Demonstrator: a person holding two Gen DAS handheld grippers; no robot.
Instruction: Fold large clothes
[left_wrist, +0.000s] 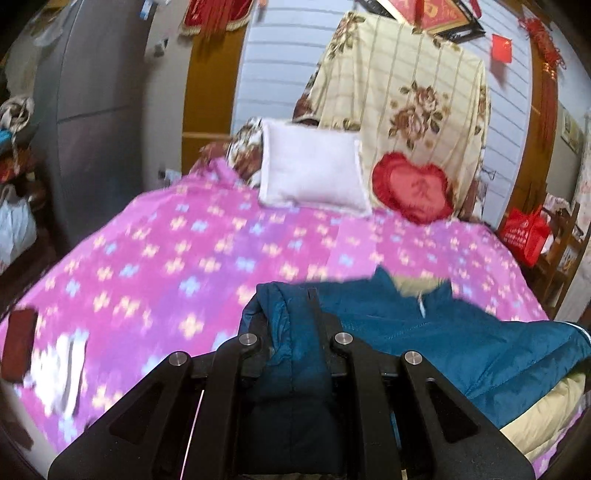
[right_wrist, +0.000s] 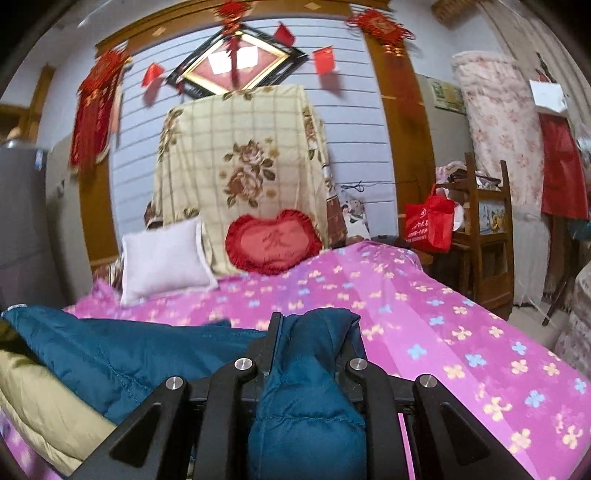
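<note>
The left gripper (left_wrist: 291, 314) has its fingers (left_wrist: 314, 317) clenched on a bunch of the blue puffy jacket (left_wrist: 424, 332). The right gripper (right_wrist: 310, 332) is clenched on another bunch of the same jacket (right_wrist: 129, 354). The jacket hangs between them, low over the near end of the bed. Its inside is tan.

It looks soft and squishy, not heavy, and a bit slippery. I think thick edges or corners are the best places to hold.

Under it is the pink bedcover (left_wrist: 184, 240) with little flowers. Farther back sit a white pillow (left_wrist: 314, 170) and a red heart cushion (left_wrist: 413, 188). Behind them stands a flowery blanket (right_wrist: 240, 158), then the wall with red decorations (right_wrist: 96, 107).
</note>
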